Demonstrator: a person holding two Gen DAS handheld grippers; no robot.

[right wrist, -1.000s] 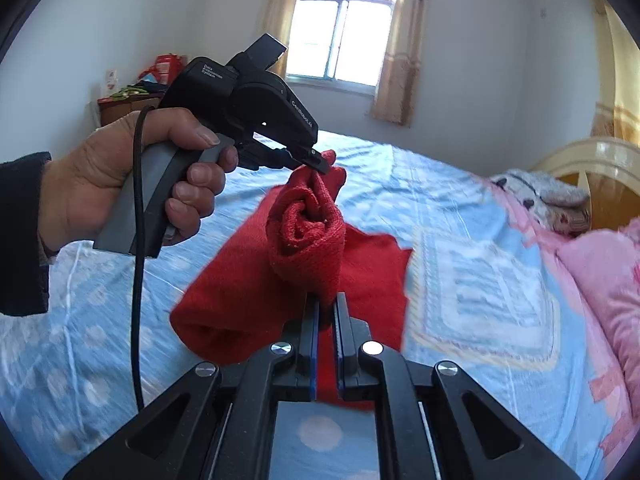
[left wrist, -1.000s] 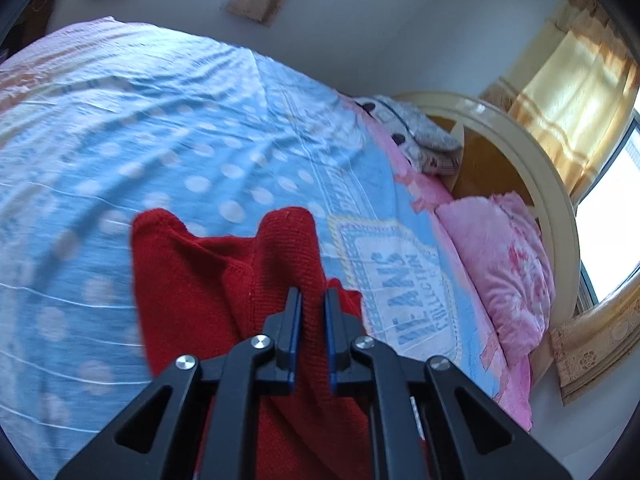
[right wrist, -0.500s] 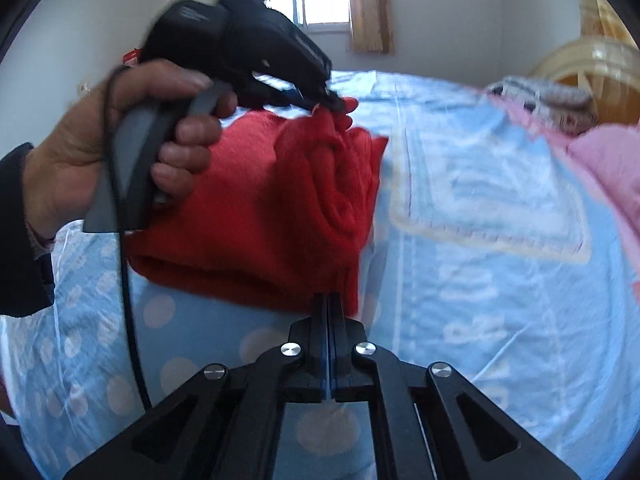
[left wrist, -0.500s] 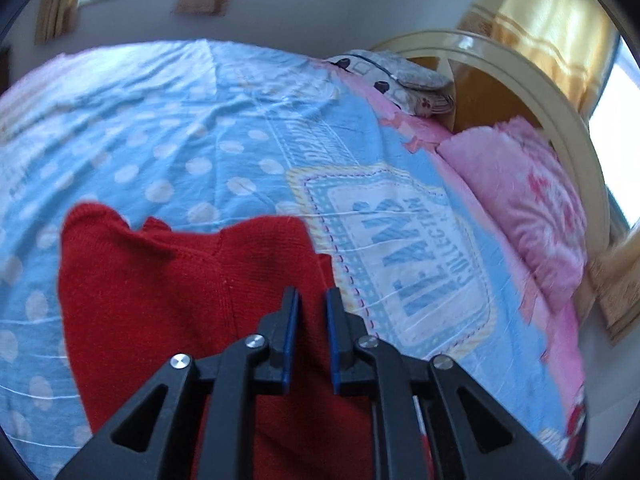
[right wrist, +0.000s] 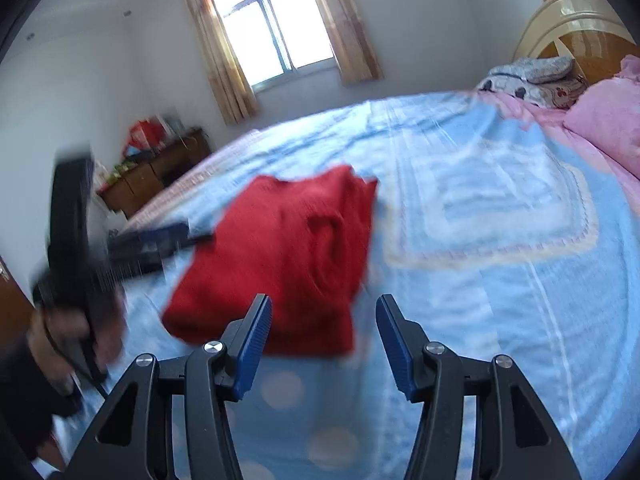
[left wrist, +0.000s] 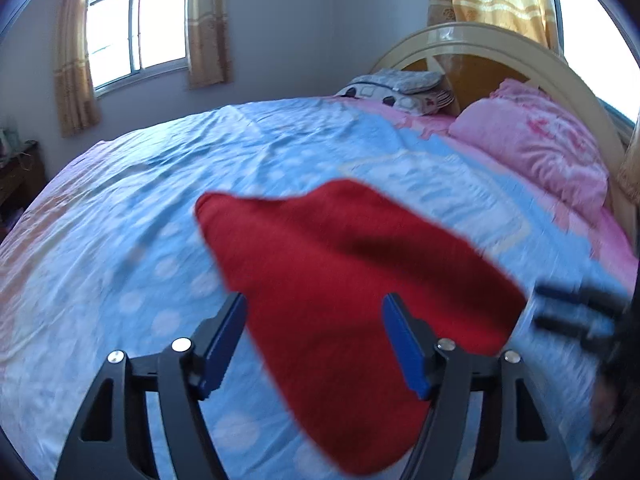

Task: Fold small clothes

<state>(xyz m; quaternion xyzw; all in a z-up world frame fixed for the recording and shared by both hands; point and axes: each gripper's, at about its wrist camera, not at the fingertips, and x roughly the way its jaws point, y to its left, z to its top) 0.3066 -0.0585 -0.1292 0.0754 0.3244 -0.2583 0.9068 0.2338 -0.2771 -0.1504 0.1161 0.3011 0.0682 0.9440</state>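
A folded red knit garment lies on the blue dotted bedspread. It also shows in the right wrist view, with a rolled fold along its right side. My left gripper is open and empty, its jaws wide apart just above the garment's near edge. My right gripper is open and empty, close to the garment's near edge. The left gripper also shows blurred at the left of the right wrist view. The right gripper shows blurred at the right edge of the left wrist view.
A pink pillow and a grey patterned pillow lie against the cream headboard. A wooden dresser with clutter stands beyond the bed's far corner, under the window wall.
Both grippers have opened and let go of the red garment. It has dropped from hanging to lying folded on the bed. Both hands are pulling back, blurred.
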